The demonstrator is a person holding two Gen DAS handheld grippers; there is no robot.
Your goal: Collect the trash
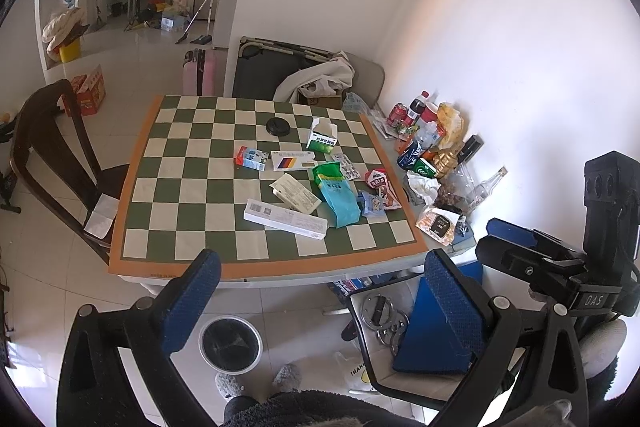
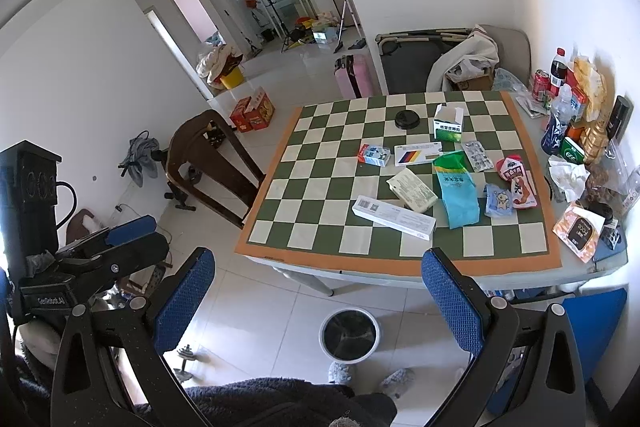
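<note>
Nearest the cameras, the left hand-held gripper (image 1: pixel 320 299) and right hand-held gripper (image 2: pixel 320 299) both hung spread wide and empty above a round bin (image 2: pixel 349 335) on the floor. Beyond, the checkered counter (image 2: pixel 400 259) carried scattered trash: a long white box (image 2: pixel 394 217), a green-blue bag (image 2: pixel 456 189) and a black lid (image 2: pixel 407 119) farthest back.

one bin (image 2: pixel 350 335), two chairs (image 2: pixel 208 163), one lid (image 2: pixel 407 119)

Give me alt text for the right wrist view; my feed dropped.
The open right gripper hangs empty short of a checkered table strewn with trash: a long white box nearest, a green-and-blue bag, small cartons and wrappers. A lined bin stands on the floor below the table's near edge; the left gripper shows at far left.
</note>
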